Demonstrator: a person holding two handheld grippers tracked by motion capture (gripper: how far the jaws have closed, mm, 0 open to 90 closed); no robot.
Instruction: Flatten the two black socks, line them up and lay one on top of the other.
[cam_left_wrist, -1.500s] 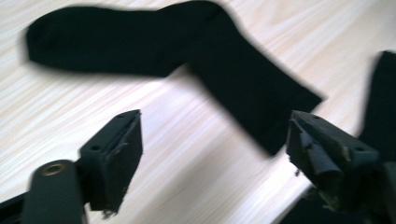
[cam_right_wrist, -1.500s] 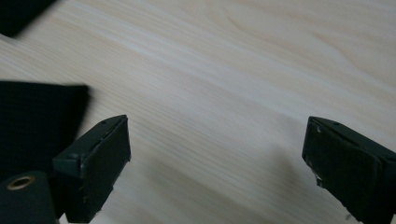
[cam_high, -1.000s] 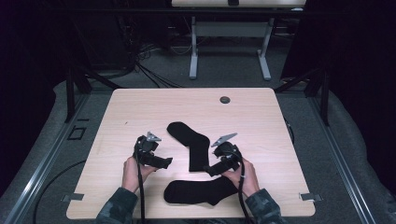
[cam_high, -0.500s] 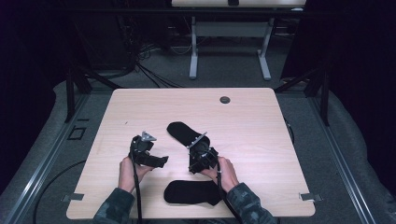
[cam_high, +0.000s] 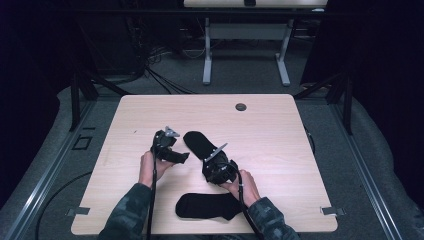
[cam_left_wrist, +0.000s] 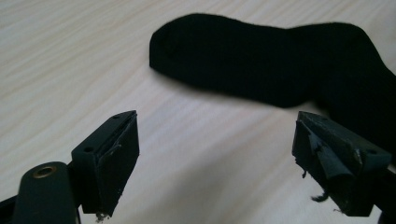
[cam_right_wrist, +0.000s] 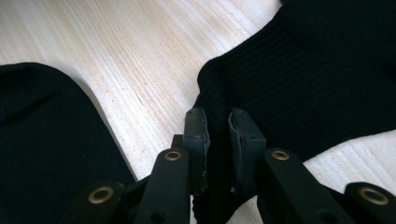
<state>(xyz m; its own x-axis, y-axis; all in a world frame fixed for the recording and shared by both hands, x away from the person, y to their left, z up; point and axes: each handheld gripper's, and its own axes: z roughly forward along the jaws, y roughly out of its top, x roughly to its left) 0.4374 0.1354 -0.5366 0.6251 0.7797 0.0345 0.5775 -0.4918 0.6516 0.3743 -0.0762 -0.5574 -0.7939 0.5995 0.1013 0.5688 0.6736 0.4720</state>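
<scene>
- We see two black socks on a light wooden table (cam_high: 280, 130).
- One sock (cam_high: 199, 143) lies near the middle of the table, slanting from its toe end down toward the near edge.
- The other sock (cam_high: 207, 206) lies flat along the near edge, between the person's two arms.
- Our right tongs (cam_right_wrist: 217, 126) have just been closing, and now they pinch a fold of the middle sock at its near end. In the right gripper view the cloth is squeezed between the two black pads, so the gap is narrow.
- In the high view the right tongs (cam_high: 216, 167) sit on top of that sock's near end, held by the right hand (cam_high: 245, 186).
- Our left tongs (cam_left_wrist: 217, 158) stand wide with nothing between them, just bare table. They have just been closing a little.
- In the left gripper view the middle sock (cam_left_wrist: 261, 60) lies past the tips, not touching them.
- In the high view the left tongs (cam_high: 172, 150) are just beside the sock's toe end, on the side of the left edge.
</scene>
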